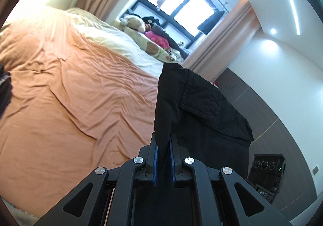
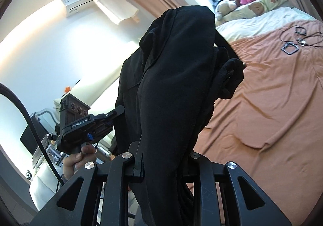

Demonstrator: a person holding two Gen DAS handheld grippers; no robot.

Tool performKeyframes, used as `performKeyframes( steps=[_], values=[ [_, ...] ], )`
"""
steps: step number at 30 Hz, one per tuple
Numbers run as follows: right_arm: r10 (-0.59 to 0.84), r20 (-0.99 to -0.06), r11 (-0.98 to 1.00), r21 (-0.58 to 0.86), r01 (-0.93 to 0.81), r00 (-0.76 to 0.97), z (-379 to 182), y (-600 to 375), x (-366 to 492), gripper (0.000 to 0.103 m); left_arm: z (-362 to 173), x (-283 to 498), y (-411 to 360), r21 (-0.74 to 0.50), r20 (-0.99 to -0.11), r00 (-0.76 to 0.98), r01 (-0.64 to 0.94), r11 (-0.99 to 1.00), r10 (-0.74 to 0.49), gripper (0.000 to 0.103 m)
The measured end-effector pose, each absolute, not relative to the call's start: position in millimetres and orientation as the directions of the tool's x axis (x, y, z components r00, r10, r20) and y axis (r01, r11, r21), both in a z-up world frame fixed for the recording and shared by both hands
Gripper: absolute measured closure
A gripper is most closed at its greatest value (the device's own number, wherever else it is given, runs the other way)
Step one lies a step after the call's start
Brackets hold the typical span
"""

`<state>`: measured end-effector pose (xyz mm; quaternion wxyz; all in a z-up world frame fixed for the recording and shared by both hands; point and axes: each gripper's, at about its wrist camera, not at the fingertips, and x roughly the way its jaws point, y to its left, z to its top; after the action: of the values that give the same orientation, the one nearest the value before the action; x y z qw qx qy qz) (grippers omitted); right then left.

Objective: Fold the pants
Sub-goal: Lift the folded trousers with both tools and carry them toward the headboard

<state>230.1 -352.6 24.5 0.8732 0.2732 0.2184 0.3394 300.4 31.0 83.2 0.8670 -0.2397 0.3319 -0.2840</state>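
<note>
Black pants (image 1: 201, 109) hang in the air above an orange bed cover (image 1: 70, 84). My left gripper (image 1: 164, 141) is shut on a fold of the black cloth, which stands up between its blue pads (image 1: 155, 157). In the right wrist view the pants (image 2: 173, 76) drape thickly over my right gripper (image 2: 161, 157), which is shut on a bunch of the fabric; its right finger is hidden under the cloth. The left gripper (image 2: 119, 112), held by a hand (image 2: 78, 159), shows at the left, its tips reaching into the pants.
Cream sheet (image 1: 121, 42), pillows and stuffed toys (image 1: 135, 22) lie by the window. Cables and a small black frame (image 2: 290, 48) rest on the orange cover (image 2: 272, 105). A dark wooden cabinet (image 1: 266, 175) stands by the wall. An air conditioner (image 2: 80, 4) hangs high.
</note>
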Motion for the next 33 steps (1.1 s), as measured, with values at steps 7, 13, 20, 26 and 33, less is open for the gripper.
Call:
performKeyframes(
  steps=[7,13,20,26,33],
  values=[
    [0.737,-0.178,0.604,0.605,-0.518,0.652,34,-336,239,0.084,106,275,74,-0.596,-0.396,0.672,0.330,0.732,-0.626,0.093],
    [0.753,-0.167,0.600,0.572,-0.560,0.636,43,-319,241,0.084,121,258,112,-0.596,-0.364,0.712,0.316,0.738,-0.600,0.093],
    [0.775,-0.161,0.586,0.546,-0.599,0.612,51,-296,246,0.084,140,238,154,-0.589,-0.333,0.757,0.299,0.751,-0.562,0.094],
    [0.798,-0.162,0.569,0.520,-0.637,0.581,59,-274,251,0.084,152,223,195,-0.597,-0.310,0.788,0.274,0.754,-0.532,0.094],
    [0.825,-0.164,0.543,0.495,-0.678,0.541,63,-247,269,0.084,163,212,243,-0.594,-0.280,0.824,0.254,0.763,-0.492,0.094]
  ],
)
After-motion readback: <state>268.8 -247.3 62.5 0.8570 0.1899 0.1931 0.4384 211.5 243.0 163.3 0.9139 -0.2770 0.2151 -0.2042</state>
